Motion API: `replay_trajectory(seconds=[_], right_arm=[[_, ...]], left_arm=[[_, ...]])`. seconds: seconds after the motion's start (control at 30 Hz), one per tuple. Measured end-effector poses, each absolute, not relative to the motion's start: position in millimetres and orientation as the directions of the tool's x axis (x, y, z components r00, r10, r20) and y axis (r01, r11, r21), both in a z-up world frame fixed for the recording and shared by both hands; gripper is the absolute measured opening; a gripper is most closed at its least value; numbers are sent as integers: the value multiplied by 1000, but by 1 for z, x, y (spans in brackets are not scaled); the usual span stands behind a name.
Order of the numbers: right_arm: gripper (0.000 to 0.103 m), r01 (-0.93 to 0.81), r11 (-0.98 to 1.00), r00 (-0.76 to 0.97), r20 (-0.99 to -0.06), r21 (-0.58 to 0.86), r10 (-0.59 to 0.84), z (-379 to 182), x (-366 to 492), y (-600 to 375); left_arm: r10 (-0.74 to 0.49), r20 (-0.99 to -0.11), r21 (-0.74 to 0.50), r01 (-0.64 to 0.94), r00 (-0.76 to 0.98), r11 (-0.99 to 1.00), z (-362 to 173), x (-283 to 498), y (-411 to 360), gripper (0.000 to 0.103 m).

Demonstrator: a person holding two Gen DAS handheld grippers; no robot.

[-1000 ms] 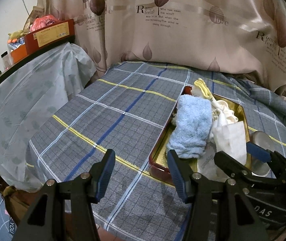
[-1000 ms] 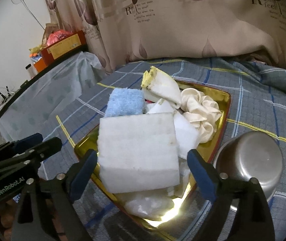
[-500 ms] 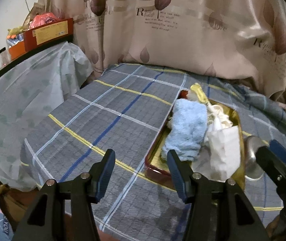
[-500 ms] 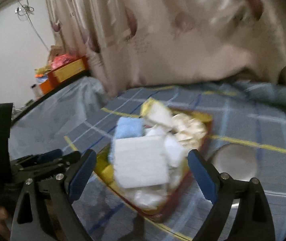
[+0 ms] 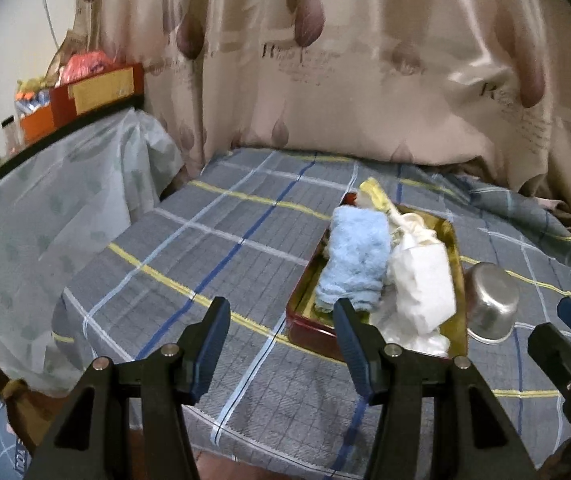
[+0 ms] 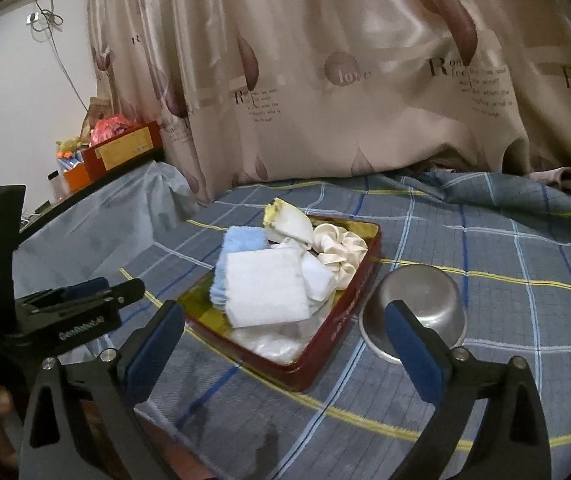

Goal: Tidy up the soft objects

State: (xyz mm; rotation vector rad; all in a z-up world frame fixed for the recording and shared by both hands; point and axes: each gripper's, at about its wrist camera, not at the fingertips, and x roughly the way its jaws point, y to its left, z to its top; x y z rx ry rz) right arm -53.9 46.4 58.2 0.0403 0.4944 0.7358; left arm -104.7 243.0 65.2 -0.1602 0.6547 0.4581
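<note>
A red tin tray with a gold inside [image 6: 349,300] [image 5: 305,328] sits on the plaid tablecloth and holds soft things: a white foam block [image 6: 265,292] [image 5: 425,280], a light blue towel [image 5: 357,264] [image 6: 241,240], a cream scrunchie [image 6: 339,248], a yellow-edged sponge [image 6: 285,220] and white cloths. My left gripper [image 5: 281,344] is open and empty, near the table's front edge, left of the tray. My right gripper [image 6: 285,344] is open and empty, held back in front of the tray.
An upturned steel bowl [image 6: 417,312] [image 5: 489,304] stands right of the tray. A beige curtain [image 6: 365,80] hangs behind the table. A covered side table [image 5: 45,208] with red and orange boxes [image 5: 97,92] is at the left.
My right gripper has let go of the white foam block, left it in the tray, and pulled back and up. My left gripper has also drawn back from the tray.
</note>
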Motion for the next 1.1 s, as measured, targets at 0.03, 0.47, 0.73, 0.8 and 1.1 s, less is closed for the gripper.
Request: replay_trajectory(seconds=[0.03,0.47,0.73,0.8,1.1], right_arm=[[100,-628,752,642,-413,200,646,60,-59,47],[103,-494,860,783,-365,127,504,71,-109,36],[103,-441,894,841,-312,77,442,86,-132,31],[103,-418,906,858,-301,60,416,87,-136,30],[103,-315,949,913,-281,-18,297,87,-151,25]], left_arm=[[361,-604,7,-448,711,894,66,-108,240,55],[274,-582,-8,-342,765,940,63,-133,227,55],[246,-541,10,-287,804,958,71,-152,213,55],[228,-536,3,-268,812,963,72,-154,210,55],[187,-551,-24,-240,813,970,67,-153,208,55]])
